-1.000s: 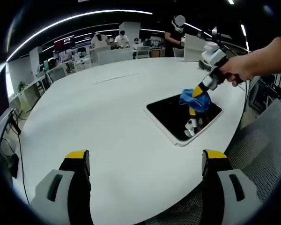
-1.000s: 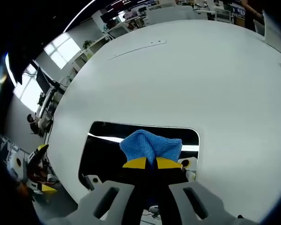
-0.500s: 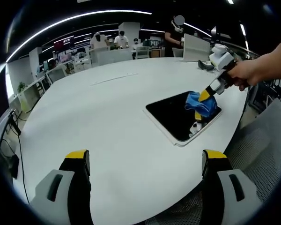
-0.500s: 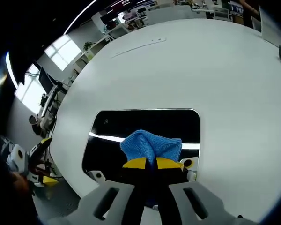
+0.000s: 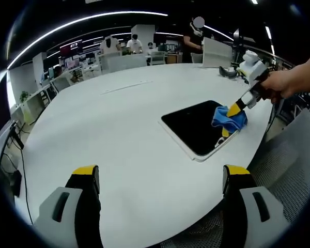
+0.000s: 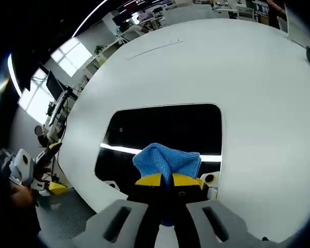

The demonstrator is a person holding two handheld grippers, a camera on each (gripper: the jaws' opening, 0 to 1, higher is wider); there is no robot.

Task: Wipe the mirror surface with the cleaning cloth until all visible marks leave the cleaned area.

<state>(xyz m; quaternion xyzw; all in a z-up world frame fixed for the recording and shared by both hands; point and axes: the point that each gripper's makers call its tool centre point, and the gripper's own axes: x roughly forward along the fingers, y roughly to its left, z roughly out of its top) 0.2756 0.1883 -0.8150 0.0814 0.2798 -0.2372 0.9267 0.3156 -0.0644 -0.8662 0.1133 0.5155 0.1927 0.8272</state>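
— Mirror (image 5: 199,124) lies flat near the edge of the white bench (image 5: 108,134), one dark panel with a pale frame. Where's the cloth?

— One blue cleaning cloth (image 6: 167,161), pinched in the right tool (image 6: 168,180), jaws closed on its bunched top. It sits at the mirror's edge nearest that hand (image 5: 279,85).

— And the other tool?

— Left tool (image 5: 157,178) hangs above the bench, jaws wide, nothing between them.

— How to wipe well?

— I'd keep the cloth flat on the glass and make overlapping strokes right to the frame. Marks are too small to judge; only a light streak reflects.

— Count?

— One mirror, one cloth, two tools.
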